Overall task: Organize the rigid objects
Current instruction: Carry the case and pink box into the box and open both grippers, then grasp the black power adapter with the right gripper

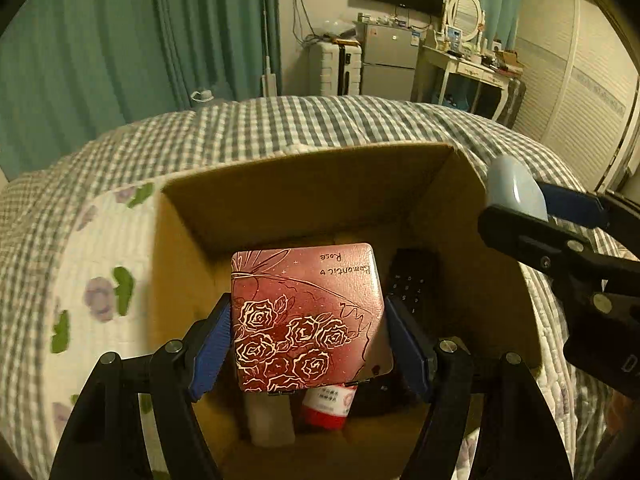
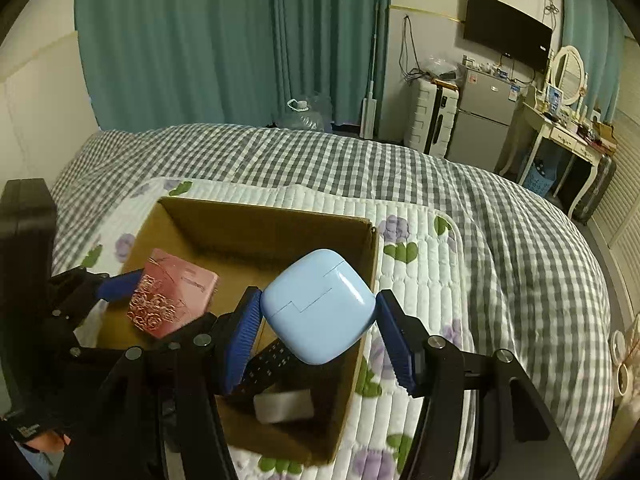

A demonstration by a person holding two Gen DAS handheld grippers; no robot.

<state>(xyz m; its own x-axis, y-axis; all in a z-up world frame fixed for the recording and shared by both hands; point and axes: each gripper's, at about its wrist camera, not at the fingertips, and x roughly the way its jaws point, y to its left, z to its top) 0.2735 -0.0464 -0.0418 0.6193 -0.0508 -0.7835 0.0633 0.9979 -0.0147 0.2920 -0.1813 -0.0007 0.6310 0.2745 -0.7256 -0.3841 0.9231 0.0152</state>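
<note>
My left gripper (image 1: pixel 308 338) is shut on a red box with a rose print (image 1: pixel 304 316) and holds it over the open cardboard box (image 1: pixel 304 196). It also shows in the right wrist view (image 2: pixel 172 294). My right gripper (image 2: pixel 318 330) is shut on a light blue earbud case (image 2: pixel 318 306) above the cardboard box's (image 2: pixel 260 220) right side; the case also shows in the left wrist view (image 1: pixel 514 190). Inside the cardboard box lie a black remote (image 2: pixel 266 368), a grey block (image 2: pixel 284 404) and a red-and-white bottle (image 1: pixel 328 404).
The cardboard box stands on a white floral quilted mat (image 2: pixel 416 280) on a bed with a grey checked cover (image 2: pixel 500 220). Teal curtains (image 2: pixel 224 40), a suitcase, a small fridge and a dressing table (image 2: pixel 568 136) stand beyond the bed.
</note>
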